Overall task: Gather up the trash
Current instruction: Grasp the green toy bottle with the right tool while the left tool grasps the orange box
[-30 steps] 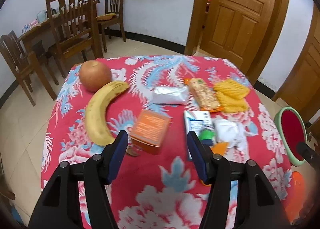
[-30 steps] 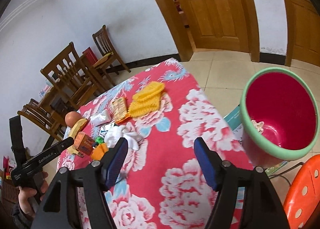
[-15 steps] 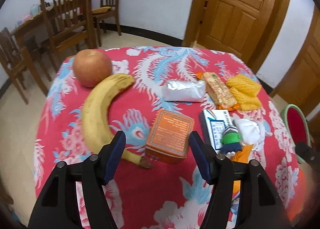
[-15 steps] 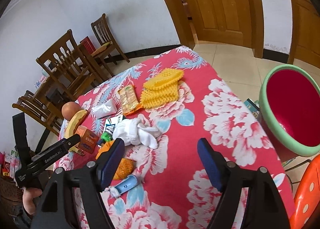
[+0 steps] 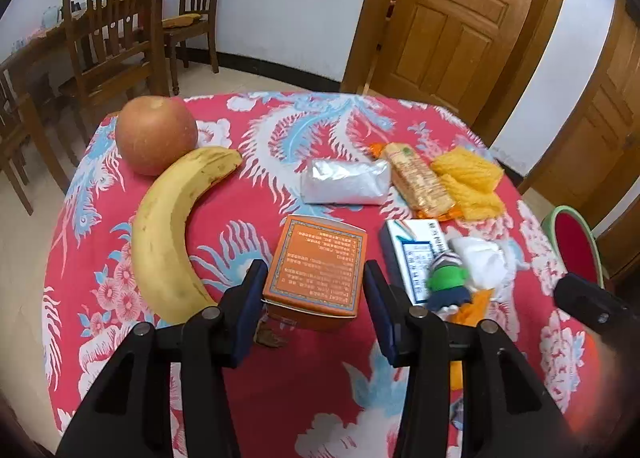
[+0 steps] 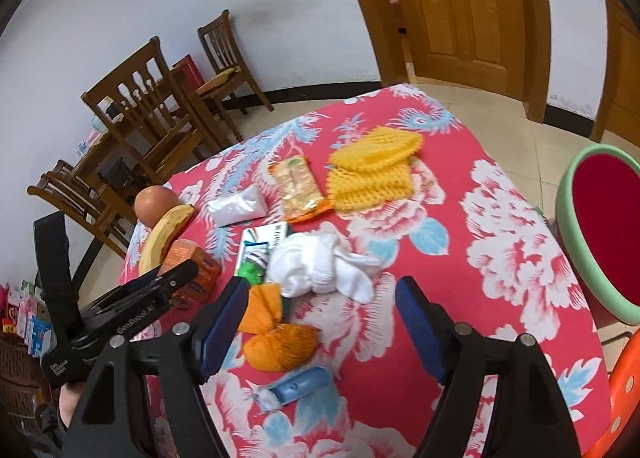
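Observation:
My left gripper [image 5: 314,298] is open, its fingers on either side of the near end of an orange carton [image 5: 318,268]; whether they touch it I cannot tell. The carton [image 6: 196,268] also shows in the right wrist view beside the left gripper [image 6: 168,282]. My right gripper [image 6: 320,322] is open and empty above the table, near a white crumpled tissue [image 6: 320,266] and orange peel [image 6: 280,342]. A silver wrapper [image 5: 344,182], a cracker packet [image 5: 418,178], yellow foam nets [image 5: 468,182] and a small white-and-blue box [image 5: 414,254] lie on the cloth. A red bin with a green rim [image 6: 600,234] stands right of the table.
An apple [image 5: 156,134] and a banana [image 5: 168,230] lie at the table's left. A blue tube [image 6: 300,384] lies near the front edge. Wooden chairs [image 5: 108,34] and a table stand at the back left, a wooden door [image 5: 460,14] behind. An orange stool [image 6: 624,386] is at the right.
My left gripper has moved forward and down until its fingers flank the orange carton. My right gripper has swung left from the bin toward the tissue and peel.

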Demonstrator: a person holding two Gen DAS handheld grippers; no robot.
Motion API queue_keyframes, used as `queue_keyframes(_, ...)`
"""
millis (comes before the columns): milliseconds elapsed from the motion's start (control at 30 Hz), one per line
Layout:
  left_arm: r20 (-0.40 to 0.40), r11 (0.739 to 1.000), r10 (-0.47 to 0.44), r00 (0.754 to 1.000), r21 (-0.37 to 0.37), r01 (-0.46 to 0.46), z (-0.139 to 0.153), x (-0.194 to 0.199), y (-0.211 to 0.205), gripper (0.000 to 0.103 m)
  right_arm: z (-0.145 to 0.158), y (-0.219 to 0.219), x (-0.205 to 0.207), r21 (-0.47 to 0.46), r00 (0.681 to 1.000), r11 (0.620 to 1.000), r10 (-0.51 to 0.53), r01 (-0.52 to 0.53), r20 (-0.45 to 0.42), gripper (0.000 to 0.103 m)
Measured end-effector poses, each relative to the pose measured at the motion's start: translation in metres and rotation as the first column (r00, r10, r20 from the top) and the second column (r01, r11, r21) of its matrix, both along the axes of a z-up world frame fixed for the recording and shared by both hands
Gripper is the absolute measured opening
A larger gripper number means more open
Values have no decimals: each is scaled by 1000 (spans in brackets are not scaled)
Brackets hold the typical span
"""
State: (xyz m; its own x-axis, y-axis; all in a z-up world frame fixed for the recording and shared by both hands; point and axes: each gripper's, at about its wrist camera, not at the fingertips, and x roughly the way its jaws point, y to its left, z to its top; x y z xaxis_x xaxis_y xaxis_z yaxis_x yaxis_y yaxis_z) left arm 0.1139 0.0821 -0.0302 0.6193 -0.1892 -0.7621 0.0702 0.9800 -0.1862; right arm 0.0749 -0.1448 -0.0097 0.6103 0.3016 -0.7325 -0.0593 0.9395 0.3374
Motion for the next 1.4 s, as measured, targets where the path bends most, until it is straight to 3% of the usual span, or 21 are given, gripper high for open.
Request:
queue_keyframes(133,51,1000,27,998,-5,-27,16,-11,6,49,4,13,2,2,1000,1000,26,-26,17,77)
queue_keyframes(367,59,995,92,994,-40,-89,23,-27,25,49,5,43,12,-6,994,995,104,-104,21,55)
queue_keyframes(533,44,990,129,991,-69,-126,19,-35,37,49,0,62,17,7,988,988,157,-157,14,47)
queue_keyframes(867,44,984,157,987,-96,-152,18,-39,47,49,-22,82,32,-47,987,986,158,-159,-27,45)
queue_keyframes(1133,38,984,153,987,-95,-149,16,-39,43,49,-33,82,37,-64,987,986,154,-157,-47,33)
queue_keyframes(1400,55,987,140,989,-91,-135,25,-45,34,49,-26,74,29,-10,986,986,165,-166,-31,31)
